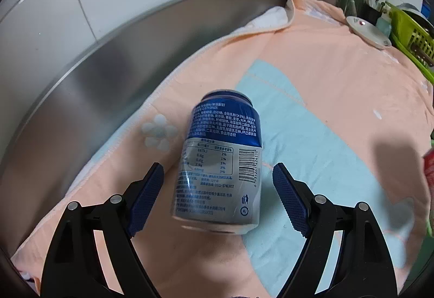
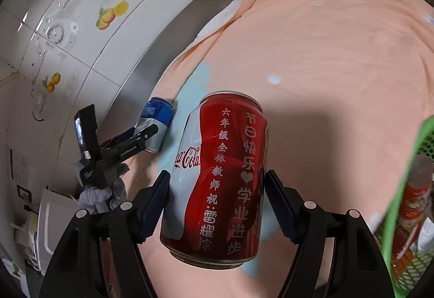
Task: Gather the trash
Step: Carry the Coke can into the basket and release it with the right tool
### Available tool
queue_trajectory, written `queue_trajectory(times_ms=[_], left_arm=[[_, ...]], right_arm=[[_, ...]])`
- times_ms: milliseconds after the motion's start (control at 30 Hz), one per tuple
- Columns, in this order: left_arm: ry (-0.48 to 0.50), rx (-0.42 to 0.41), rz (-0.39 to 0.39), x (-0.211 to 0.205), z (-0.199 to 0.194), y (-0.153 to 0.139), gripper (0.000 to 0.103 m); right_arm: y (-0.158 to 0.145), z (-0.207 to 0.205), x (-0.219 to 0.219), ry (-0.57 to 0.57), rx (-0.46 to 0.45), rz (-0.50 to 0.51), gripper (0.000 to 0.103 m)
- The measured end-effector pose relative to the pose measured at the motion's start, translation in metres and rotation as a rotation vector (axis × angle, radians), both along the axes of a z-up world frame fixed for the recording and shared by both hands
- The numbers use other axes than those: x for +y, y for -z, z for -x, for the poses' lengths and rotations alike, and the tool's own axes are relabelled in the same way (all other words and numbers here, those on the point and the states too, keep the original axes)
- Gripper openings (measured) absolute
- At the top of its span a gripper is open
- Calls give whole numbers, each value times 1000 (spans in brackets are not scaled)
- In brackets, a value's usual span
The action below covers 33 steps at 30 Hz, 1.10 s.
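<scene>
Peach towel (image 2: 325, 54); right claw (image 2: 217, 205) grips Coca-Cola can (image 2: 217, 178).

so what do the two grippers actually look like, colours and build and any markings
Both match: the left gripper and right gripper have black, angular plastic linkage arms joined by round silver pins, ending in dark blue finger pads with a fine knurled texture. From the right wrist view, the left one's body carries small white lettering, too small to read, and is held in a grey knitted glove.
</scene>
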<state>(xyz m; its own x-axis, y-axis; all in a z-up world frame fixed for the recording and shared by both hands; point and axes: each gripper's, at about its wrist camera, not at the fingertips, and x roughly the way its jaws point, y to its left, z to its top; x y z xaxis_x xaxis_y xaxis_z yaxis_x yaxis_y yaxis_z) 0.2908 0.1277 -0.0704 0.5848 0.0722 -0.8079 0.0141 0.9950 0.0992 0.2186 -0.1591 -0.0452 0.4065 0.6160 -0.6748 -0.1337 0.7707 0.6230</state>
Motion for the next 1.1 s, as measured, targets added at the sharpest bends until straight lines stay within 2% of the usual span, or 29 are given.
queue_trajectory(times_ms=[200,333,567,667,833,1000,1100], left_arm=[[-3,11,-17,0,-4,8,80],[-10,20,-4,2,-7,10,67],[-12,-5,-22,-1,-5,11,66],[-8,-15,-14,-2,0,9,65],[-2,-29,5,-4,10,0,65],[14,-48,0,-11,22,-11,65],[27,-59,32,-16,31,-20,65]], right_arm=[[0,24,-46,54,-9,21,69],[-2,41,-84,118,-14,48,68],[5,71,-171,282,-7,134,68],[21,75,-200,340,35,170,68],[55,74,-227,392,96,314,68],[89,66,-243,389,140,355,68],[104,59,-250,392,171,372,68]])
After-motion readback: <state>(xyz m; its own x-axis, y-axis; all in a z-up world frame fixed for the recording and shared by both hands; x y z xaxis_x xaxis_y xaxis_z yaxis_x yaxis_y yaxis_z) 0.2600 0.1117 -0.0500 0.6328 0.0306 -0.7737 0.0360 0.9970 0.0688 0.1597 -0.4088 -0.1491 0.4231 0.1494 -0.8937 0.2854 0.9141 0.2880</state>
